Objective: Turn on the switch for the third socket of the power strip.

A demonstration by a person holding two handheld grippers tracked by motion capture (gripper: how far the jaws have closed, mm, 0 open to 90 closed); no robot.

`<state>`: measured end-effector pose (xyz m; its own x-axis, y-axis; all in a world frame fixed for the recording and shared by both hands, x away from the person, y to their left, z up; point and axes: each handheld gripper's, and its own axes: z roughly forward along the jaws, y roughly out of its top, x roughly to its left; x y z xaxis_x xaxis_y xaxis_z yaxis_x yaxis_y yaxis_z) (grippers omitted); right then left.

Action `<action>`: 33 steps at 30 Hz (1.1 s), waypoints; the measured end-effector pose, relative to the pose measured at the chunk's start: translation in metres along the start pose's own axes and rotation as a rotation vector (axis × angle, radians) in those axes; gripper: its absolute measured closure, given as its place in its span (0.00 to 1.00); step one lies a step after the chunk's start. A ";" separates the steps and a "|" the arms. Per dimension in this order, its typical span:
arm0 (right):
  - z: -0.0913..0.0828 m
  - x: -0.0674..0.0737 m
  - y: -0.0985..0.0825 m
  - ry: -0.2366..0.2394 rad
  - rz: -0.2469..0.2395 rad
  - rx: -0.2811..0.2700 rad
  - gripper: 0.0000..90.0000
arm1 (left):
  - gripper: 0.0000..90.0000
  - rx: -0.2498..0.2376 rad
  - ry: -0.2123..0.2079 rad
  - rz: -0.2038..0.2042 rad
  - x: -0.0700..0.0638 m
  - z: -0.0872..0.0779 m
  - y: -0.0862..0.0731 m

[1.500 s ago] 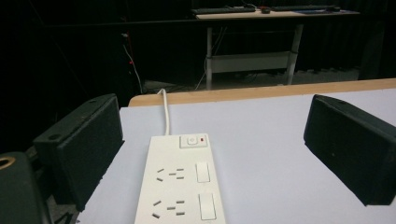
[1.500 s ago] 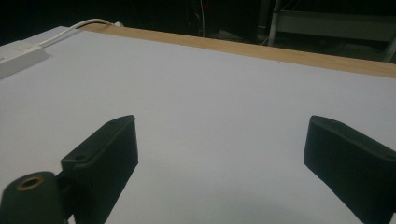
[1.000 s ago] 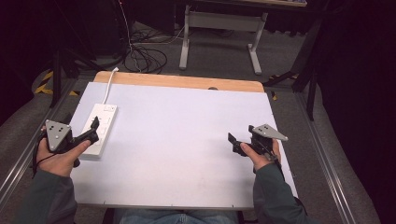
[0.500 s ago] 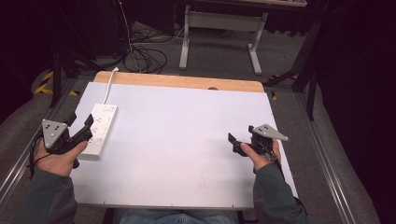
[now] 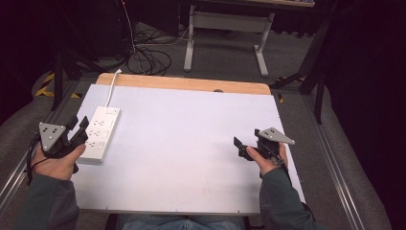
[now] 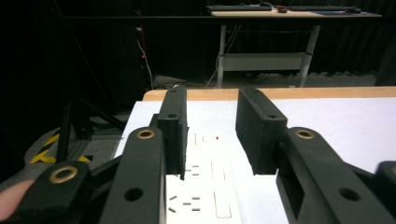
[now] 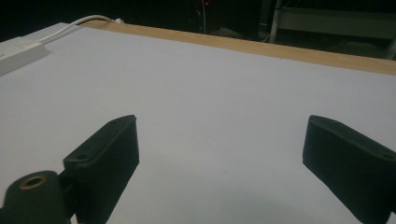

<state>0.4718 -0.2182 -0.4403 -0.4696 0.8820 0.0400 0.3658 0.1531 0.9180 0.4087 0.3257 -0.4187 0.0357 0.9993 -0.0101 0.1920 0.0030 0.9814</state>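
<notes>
The jaws of the left hand-held gripper (image 5: pixel 82 128) have just been closing around the near end of the power strip (image 5: pixel 99 134), at the desk's (image 5: pixel 191 143) left edge; contact cannot be confirmed. The right hand-held gripper (image 7: pixel 219 154) is spread. A grasp seems imminent.

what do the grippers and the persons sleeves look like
Both grippers, left and right, are black with thick blocky jaws, brass-coloured pivot rivets and a grey three-cornered plate on top. A black cable trails from the left one. The sleeves are dark grey-green.
</notes>
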 end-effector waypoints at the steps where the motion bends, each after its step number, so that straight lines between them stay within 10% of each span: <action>1: 0.000 0.000 0.000 0.001 0.000 0.000 0.12 | 0.74 0.004 -0.004 0.000 0.000 0.000 0.000; 33: 0.000 0.000 0.000 0.007 -0.002 0.004 0.13 | 1.00 0.055 -0.059 -0.016 0.001 0.008 0.000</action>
<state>0.4716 -0.2180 -0.4407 -0.4756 0.8787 0.0412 0.3686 0.1566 0.9163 0.4168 0.3267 -0.4202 0.0900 0.9952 -0.0385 0.2466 0.0152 0.9690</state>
